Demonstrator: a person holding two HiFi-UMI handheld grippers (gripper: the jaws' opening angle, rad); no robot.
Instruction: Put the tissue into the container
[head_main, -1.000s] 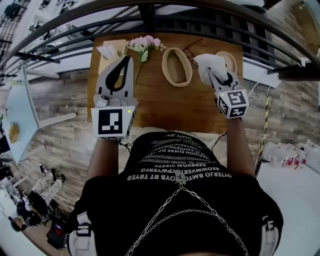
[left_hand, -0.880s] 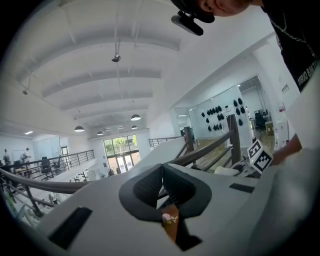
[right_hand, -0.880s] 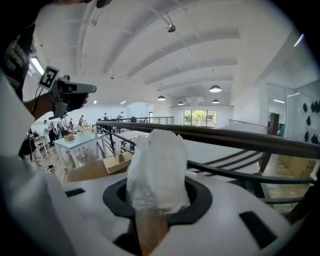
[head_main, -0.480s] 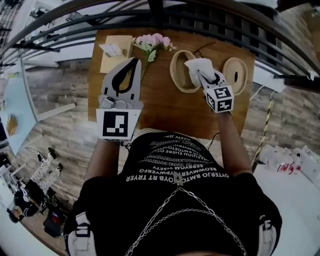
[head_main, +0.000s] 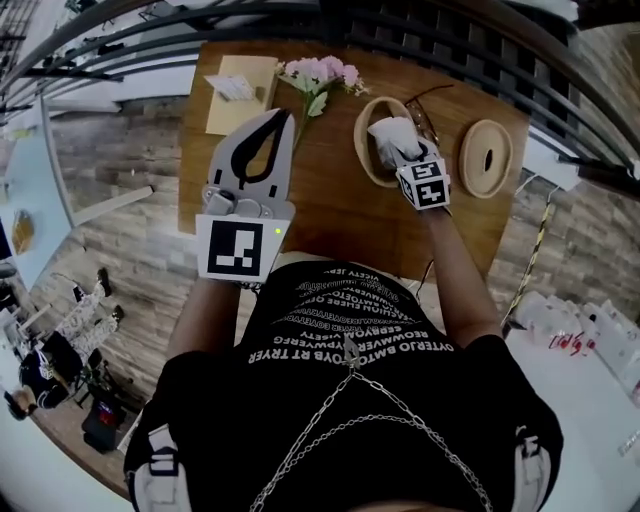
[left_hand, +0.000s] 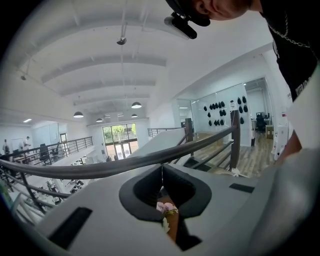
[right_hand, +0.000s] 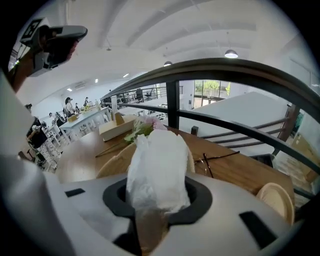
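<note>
My right gripper (head_main: 400, 150) is shut on a crumpled white tissue (head_main: 388, 133), which hangs over the open oval wooden container (head_main: 364, 150) on the wooden table. In the right gripper view the tissue (right_hand: 157, 165) stands up between the jaws and hides their tips, with the container's rim (right_hand: 112, 162) just behind it. Whether the tissue touches the container I cannot tell. My left gripper (head_main: 285, 113) hovers over the table's left half with its jaws shut on nothing; in the left gripper view the tips (left_hand: 161, 169) meet.
The container's oval lid (head_main: 485, 157) lies to the right, with a pair of glasses (head_main: 427, 103) between it and the container. Pink flowers (head_main: 320, 75) and a tissue box (head_main: 240, 82) sit at the table's far left. A dark railing (right_hand: 235, 75) runs behind the table.
My right gripper has come down and moved left with the tissue, from beside the lid to over the open container. The left gripper has shifted slightly and stays shut.
</note>
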